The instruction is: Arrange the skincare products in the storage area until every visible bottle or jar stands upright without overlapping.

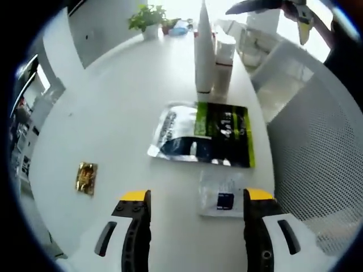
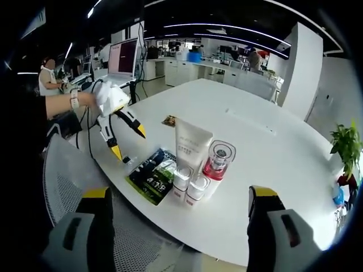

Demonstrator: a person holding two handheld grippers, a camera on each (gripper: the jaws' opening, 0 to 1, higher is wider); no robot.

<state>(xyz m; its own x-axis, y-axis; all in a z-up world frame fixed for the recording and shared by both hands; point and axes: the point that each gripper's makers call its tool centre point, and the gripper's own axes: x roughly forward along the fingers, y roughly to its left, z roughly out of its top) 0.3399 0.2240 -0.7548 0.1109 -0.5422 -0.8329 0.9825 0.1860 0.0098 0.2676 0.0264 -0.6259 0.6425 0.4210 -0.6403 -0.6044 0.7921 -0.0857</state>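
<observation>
Both grippers, left gripper (image 1: 195, 201) and right gripper (image 2: 178, 198), wide and empty. Center-frame white tube (image 2: 191, 144) and pink pump bottle (image 2: 216, 164) crowd together; careless nudge risks toppling them onto green sachet (image 2: 153, 178).

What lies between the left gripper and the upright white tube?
In the left gripper view, a small clear packet and a green-black pouch lie between the left gripper and the white tube.

The left gripper (image 1: 197, 195) hovers above the white table (image 1: 113, 113), its jaws spread wide with nothing between them. In the right gripper view it hangs over the table's near edge, yellow tips pointing down, held by a hand (image 2: 91, 99). The right gripper (image 2: 178, 195) stands off the table edge, jaws wide apart and empty.
</observation>
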